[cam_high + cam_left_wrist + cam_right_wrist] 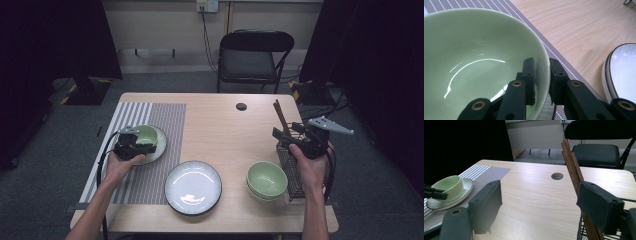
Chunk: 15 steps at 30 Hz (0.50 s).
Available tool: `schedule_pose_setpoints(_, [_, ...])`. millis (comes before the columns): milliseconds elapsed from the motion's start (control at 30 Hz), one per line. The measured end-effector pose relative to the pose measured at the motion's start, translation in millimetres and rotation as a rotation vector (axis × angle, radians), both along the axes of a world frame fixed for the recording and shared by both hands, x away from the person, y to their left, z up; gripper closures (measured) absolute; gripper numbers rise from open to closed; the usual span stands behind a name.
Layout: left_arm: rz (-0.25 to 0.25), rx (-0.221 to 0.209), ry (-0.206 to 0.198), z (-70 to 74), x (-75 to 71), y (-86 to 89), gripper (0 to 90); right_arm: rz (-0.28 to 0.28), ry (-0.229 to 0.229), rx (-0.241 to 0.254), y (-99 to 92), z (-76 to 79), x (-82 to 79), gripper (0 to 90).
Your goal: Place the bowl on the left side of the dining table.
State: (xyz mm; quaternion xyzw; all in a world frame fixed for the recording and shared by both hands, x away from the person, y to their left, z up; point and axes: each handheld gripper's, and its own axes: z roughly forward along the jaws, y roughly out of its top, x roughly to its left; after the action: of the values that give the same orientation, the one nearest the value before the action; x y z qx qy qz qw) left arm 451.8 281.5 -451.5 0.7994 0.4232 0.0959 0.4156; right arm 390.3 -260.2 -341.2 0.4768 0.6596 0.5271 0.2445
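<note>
A pale green bowl (146,134) stands on a white saucer (159,150) on the striped placemat (165,120). My left gripper (149,147) reaches over the bowl's near rim. In the left gripper view the bowl (474,62) has its rim between the jaws of the left gripper (542,67): one jaw inside, one outside. A small gap shows at the inner pad, so the gripper is open. At the right, my right gripper (282,135) stands wide open beside brown chopsticks (281,117). In the right gripper view the chopsticks (571,165) rise next to the right jaw, and nothing lies between the jaws of the right gripper (539,195).
A white dark-rimmed plate (193,187) lies at the front middle. Two stacked green bowls (266,180) sit beside a black wire basket (290,165) holding the chopsticks. A cable hole (241,106) marks the far side of the table. A black chair (252,55) stands behind it.
</note>
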Motion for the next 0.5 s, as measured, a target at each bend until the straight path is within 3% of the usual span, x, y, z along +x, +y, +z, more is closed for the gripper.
schedule_pose_setpoints(167, [0.006,-0.037,0.015,-1.0,-1.0,3.4,76.4,0.008,-0.004,0.004,-0.6,0.4,-0.4,18.7])
schedule_pose_setpoints(267, [0.007,-0.039,0.003,-0.3,-1.5,5.1,72.9,0.006,-0.004,0.004,-0.8,1.1,-0.9,18.7])
schedule_pose_setpoints(367, [-0.005,-0.062,0.010,-0.6,-0.7,6.9,77.6,0.006,-0.003,0.002,-0.8,1.2,-1.1,18.7])
schedule_pose_setpoints(500, [-0.006,-0.061,0.007,-0.4,-1.0,7.3,77.9,0.006,-0.004,0.003,-1.1,1.2,-1.0,18.7])
